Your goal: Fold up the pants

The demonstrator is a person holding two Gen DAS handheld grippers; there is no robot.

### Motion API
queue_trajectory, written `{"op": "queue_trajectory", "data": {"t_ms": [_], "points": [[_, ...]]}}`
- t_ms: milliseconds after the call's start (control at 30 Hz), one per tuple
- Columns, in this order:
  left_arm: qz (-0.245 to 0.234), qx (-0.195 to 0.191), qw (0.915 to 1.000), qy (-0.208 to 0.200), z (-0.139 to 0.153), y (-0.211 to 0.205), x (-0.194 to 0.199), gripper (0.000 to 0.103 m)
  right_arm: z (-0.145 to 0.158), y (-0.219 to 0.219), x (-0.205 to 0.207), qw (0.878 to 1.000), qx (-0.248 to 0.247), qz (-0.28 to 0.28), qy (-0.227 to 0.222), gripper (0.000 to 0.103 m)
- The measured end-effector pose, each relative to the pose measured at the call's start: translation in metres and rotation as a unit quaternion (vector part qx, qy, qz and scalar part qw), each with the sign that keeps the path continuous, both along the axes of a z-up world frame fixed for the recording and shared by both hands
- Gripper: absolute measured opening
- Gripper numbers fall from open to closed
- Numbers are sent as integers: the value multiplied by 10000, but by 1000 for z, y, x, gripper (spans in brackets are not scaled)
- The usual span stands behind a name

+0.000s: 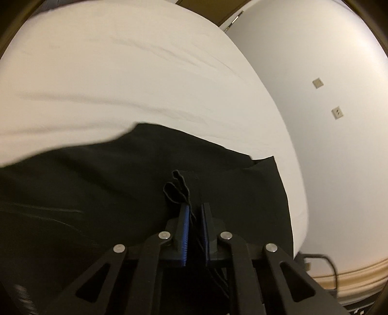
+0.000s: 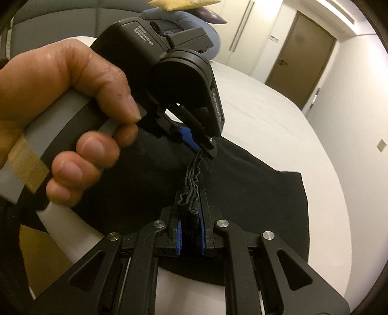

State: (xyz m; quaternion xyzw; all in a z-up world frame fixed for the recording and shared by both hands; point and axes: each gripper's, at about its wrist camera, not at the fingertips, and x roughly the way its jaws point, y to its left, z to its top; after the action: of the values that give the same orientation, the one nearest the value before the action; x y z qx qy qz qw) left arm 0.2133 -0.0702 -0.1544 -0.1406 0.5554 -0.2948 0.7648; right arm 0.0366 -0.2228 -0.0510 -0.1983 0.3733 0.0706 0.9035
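Observation:
Black pants (image 1: 97,184) lie spread on a white bed (image 1: 121,72). In the left wrist view my left gripper (image 1: 194,210) is shut on a bunched, layered edge of the pants that sticks up between its blue pads. In the right wrist view my right gripper (image 2: 190,213) is shut on the same folded edge of the pants (image 2: 242,193), which runs taut up to my left gripper (image 2: 202,147) just ahead. A hand (image 2: 72,109) grips the left gripper's handle. The pants hang down from both grips onto the bed (image 2: 278,116).
A white wall (image 1: 327,121) with two small sockets runs along the bed's right side. A dark cable (image 1: 325,261) lies by the skirting. In the right wrist view a brown door (image 2: 303,63) stands at the far wall, and pillows (image 2: 189,14) lie against a grey headboard (image 2: 60,21).

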Motion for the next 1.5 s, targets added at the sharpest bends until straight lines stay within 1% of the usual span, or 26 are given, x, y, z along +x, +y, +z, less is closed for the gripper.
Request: {"op": "queue_trajectory", "data": {"t_ms": [200,333,400,467,500,533,567,600,667,700,733,767,800,900,933,967,1000,1033,1100,1133,1200,1267,1300,1400,1467,1500], "points": [[195,129,9997,-89,-1,31,-2,8,6,22,-5,9995,201,246,50,10],[234,275,9993,-69,-11,34,-6,8,-2,30,-22,9989,146,389,238,10],[269,339,9991,-33,-18,36,-7,9,-8,30,-21,9985,150,396,334,10],[343,441,9984,17,-25,41,-8,12,-19,34,-20,9978,151,405,498,11],[429,634,9971,18,-30,43,-8,15,-24,30,-11,9974,169,406,574,13],[466,696,9965,17,-32,46,-9,21,-30,26,-4,9965,224,383,711,14],[488,644,9967,27,-32,49,-10,24,-38,24,-1,9950,296,327,892,14],[521,611,9968,16,-30,52,-12,28,-41,22,1,9941,368,286,981,16],[691,830,9937,-290,-16,58,-19,55,-35,14,-4,9909,711,381,1076,32],[782,1010,9905,-518,-7,60,-24,57,-32,11,-6,9888,882,426,1130,54],[784,1112,9881,-720,1,58,-29,59,-26,3,-10,9843,1209,477,1192,60],[732,1135,9873,-838,6,55,-33,59,-17,-8,-16,9776,1614,519,1244,60],[618,1161,9863,-1000,13,48,-42,59,-12,-17,-20,9721,1869,541,1307,60],[230,1246,9834,-1299,19,21,-58,59,2,-76,-27,9436,2906,317,1555,59],[106,1309,9820,-1356,16,12,-64,59,5,-99,-16,9350,3133,257,1643,58],[-29,1377,9808,-1382,12,3,-71,59,6,-132,-9,9194,3510,137,1768,55],[-170,1477,9794,-1363,3,-8,-78,59,11,-145,4,9131,3662,77,1792,48],[-240,1523,9794,-1305,-2,-12,-81,59,12,-170,11,9037,3883,-36,1805,45],[-227,1577,9806,-1142,-15,-11,-89,59,12,-217,31,8803,4354,-184,1874,43],[-189,1612,9799,-1160,-18,-12,-90,59,7,-244,43,8639,4652,-245,1914,40],[-143,1676,9781,-1222,-19,-14,-92,59,2,-269,68,8490,4883,-298,1998,39],[-132,1676,9789,-1161,-18,-11,-91,59,-15,-292,96,8315,5119,-418,2118,39],[-143,1690,9790,-1135,-19,-10,-90,59,-25,-311,117,8294,5130,-578,2135,39],[-174,1755,9778,-1133,-23,-20,-88,58,-46,-329,148,8111,5355,-583,2280,39],[-162,1777,9775,-1129,-25,-27,-87,59,-68,-337,164,8063,5354,-694,2417,39],[-154,1777,9775,-1124,-25,-27,-86,58,-78,-340,169,8034,5362,-684,2498,35]]}}
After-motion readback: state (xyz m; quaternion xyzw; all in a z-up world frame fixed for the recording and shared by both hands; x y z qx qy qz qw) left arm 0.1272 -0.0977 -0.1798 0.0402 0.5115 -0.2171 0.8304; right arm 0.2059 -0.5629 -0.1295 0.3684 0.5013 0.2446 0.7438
